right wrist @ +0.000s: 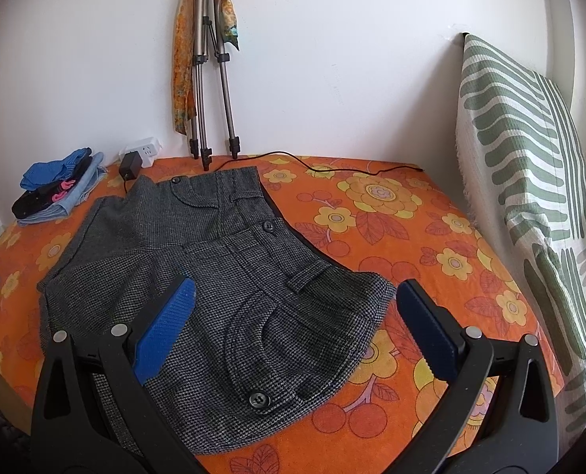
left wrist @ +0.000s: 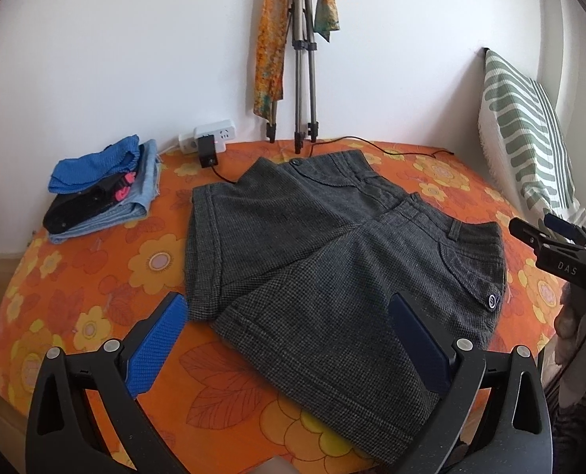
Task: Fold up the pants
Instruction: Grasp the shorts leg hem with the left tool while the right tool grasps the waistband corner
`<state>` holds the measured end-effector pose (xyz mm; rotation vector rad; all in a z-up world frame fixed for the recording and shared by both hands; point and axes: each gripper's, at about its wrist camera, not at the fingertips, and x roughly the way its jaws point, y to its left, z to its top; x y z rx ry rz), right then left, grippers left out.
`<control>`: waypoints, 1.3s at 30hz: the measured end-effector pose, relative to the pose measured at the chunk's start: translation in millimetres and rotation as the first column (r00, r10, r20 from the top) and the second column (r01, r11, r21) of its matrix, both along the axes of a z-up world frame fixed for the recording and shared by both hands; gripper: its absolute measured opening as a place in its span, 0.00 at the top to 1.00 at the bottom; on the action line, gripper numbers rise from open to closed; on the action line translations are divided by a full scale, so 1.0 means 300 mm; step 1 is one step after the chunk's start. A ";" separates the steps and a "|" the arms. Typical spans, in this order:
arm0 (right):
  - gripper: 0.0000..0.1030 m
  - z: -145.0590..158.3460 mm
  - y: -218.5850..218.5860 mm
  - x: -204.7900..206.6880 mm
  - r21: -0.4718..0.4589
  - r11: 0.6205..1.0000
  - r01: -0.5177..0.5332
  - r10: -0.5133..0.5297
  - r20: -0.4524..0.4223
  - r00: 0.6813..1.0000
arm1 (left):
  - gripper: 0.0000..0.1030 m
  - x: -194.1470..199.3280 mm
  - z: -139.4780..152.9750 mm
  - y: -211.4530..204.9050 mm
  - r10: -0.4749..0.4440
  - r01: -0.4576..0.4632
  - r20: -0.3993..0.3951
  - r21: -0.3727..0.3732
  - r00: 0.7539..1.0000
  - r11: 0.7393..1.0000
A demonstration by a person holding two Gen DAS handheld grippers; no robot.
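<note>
Dark grey checked short pants (left wrist: 312,260) lie spread flat on an orange flowered bed sheet (left wrist: 107,276), waistband toward the right and back, leg hems toward the left and front. My left gripper (left wrist: 289,312) is open and empty, hovering over the near leg hem. My right gripper (right wrist: 296,296) is open and empty above the waistband corner and the buttoned pocket of the pants (right wrist: 213,276). The right gripper also shows at the right edge of the left wrist view (left wrist: 545,237).
A pile of folded clothes (left wrist: 99,189) lies at the back left. A power strip with a black adapter (left wrist: 208,142) and cable sits by the wall. A tripod (left wrist: 304,63) with scarves stands behind. A green striped pillow (right wrist: 530,166) leans at the right.
</note>
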<state>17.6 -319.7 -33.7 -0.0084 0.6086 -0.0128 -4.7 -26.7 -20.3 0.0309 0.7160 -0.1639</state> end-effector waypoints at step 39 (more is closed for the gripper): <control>0.10 -0.248 -0.366 0.194 0.307 0.917 0.254 -0.122 -0.391 0.912 | 0.26 -0.193 -0.250 -0.359 -0.456 0.508 -0.268 0.174 0.849 0.843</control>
